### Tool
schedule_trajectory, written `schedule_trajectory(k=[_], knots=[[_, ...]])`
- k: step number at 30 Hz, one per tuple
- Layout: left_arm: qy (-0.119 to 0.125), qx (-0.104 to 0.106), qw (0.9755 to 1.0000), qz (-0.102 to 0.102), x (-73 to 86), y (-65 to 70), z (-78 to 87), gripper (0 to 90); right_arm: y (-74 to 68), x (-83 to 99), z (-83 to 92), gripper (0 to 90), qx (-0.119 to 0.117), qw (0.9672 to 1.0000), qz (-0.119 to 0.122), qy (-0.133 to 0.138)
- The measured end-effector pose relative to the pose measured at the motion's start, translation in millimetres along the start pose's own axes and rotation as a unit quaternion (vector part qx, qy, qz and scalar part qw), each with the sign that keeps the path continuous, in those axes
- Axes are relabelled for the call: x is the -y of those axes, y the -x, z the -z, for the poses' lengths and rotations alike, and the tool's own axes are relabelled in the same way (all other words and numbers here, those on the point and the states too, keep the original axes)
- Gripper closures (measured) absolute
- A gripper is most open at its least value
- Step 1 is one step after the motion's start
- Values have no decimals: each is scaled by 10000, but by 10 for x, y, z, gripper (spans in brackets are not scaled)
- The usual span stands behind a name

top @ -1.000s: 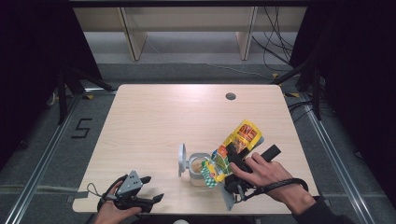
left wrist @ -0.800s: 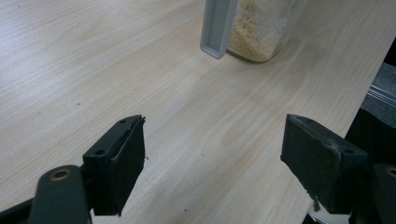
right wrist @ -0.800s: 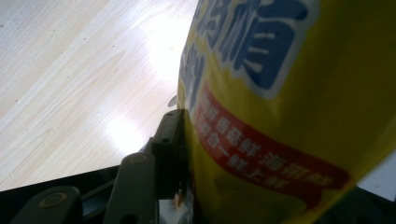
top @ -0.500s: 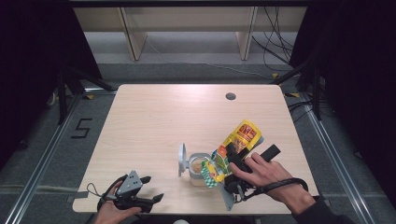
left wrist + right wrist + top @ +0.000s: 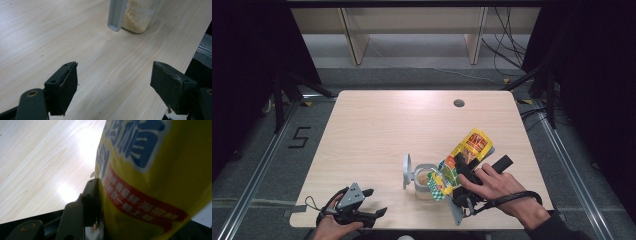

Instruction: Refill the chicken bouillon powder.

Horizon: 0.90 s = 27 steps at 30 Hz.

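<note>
A yellow snack bag (image 5: 468,150) is tilted with its lower end over an open clear jar (image 5: 424,180) that holds beige crumbs. The jar's grey lid (image 5: 406,171) stands flipped up on its left side. My right gripper (image 5: 481,164) is shut on the bag, and in the right gripper view the bag (image 5: 150,170) presses against one black finger (image 5: 91,195) and hides the other. My left gripper (image 5: 376,202) rests open near the table's front left edge with nothing between its jaws. In the left gripper view (image 5: 113,85) the jar (image 5: 136,17) and lid (image 5: 116,13) stand ahead.
The light wooden table (image 5: 377,130) has a round cable hole (image 5: 458,103) at the back right. Its front edge runs just under both hands. Shelving and cables lie on the floor beyond the far edge.
</note>
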<state>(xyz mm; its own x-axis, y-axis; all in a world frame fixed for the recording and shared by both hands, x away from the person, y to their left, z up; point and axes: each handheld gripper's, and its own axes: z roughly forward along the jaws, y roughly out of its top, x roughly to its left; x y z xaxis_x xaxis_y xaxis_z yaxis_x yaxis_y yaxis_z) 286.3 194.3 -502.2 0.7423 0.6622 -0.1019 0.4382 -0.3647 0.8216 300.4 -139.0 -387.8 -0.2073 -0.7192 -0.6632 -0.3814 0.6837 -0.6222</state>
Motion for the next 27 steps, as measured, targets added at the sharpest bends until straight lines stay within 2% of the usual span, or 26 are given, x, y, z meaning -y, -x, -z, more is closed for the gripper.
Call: schedule_trajectory(k=[2, 3, 6, 7, 8, 9, 12, 13, 14, 18, 19, 22, 23, 25, 26, 27], knots=[[-15, -3, 10000, 8, -2, 1, 2, 212, 1, -2, -2, 573, 10, 10000, 3, 8], [-95, -78, 9999, -97, -2, -16, 7, 211, 3, -3, -3, 573, -1, 10000, 16, -2], [-102, -113, 9998, -135, 0, -20, 3, 212, -17, -19, 7, 573, -57, 9998, -161, -35], [-129, -67, 9998, -128, -2, -23, 10, 212, 2, -12, -6, 573, -12, 10000, 37, 19], [-90, -110, 9998, -116, 1, -17, 2, 211, 0, -15, -4, 573, 46, 10000, 71, -11], [-23, -7, 10000, -7, -3, -2, 4, 212, -1, -15, -4, 573, 36, 10000, 67, -10], [-24, -8, 10000, -10, -3, -2, 5, 212, -3, -14, -5, 573, 39, 10000, 43, -3], [-117, -87, 9998, -138, -2, -22, 9, 212, -2, -13, -3, 573, 20, 10000, 49, -12], [-100, -116, 9998, -134, -1, -20, 3, 211, -1, -13, -2, 574, 30, 10000, 64, -11], [-15, -4, 10000, -12, -2, -3, 4, 212, -2, -13, -6, 573, 15, 10000, 56, -9], [-119, -105, 9998, -149, -2, -23, 7, 212, -3, -12, -6, 574, 5, 10000, 31, -10], [-105, -109, 9998, -141, 0, -21, 4, 211, -1, -12, -5, 573, 13, 10000, 43, -12], [-106, -111, 9998, -139, -1, -21, 4, 212, -19, -20, 5, 574, -66, 9998, -165, -43], [-116, -94, 9998, -128, -2, -21, 6, 212, -17, -19, 5, 574, -53, 9999, -148, -45], [-127, -58, 9998, -112, -4, -20, 15, 211, 2, -9, -6, 573, -20, 10000, 34, 3], [-101, -117, 9998, -142, -1, -21, 4, 212, -1, -10, -4, 573, 38, 10000, 48, -15]])
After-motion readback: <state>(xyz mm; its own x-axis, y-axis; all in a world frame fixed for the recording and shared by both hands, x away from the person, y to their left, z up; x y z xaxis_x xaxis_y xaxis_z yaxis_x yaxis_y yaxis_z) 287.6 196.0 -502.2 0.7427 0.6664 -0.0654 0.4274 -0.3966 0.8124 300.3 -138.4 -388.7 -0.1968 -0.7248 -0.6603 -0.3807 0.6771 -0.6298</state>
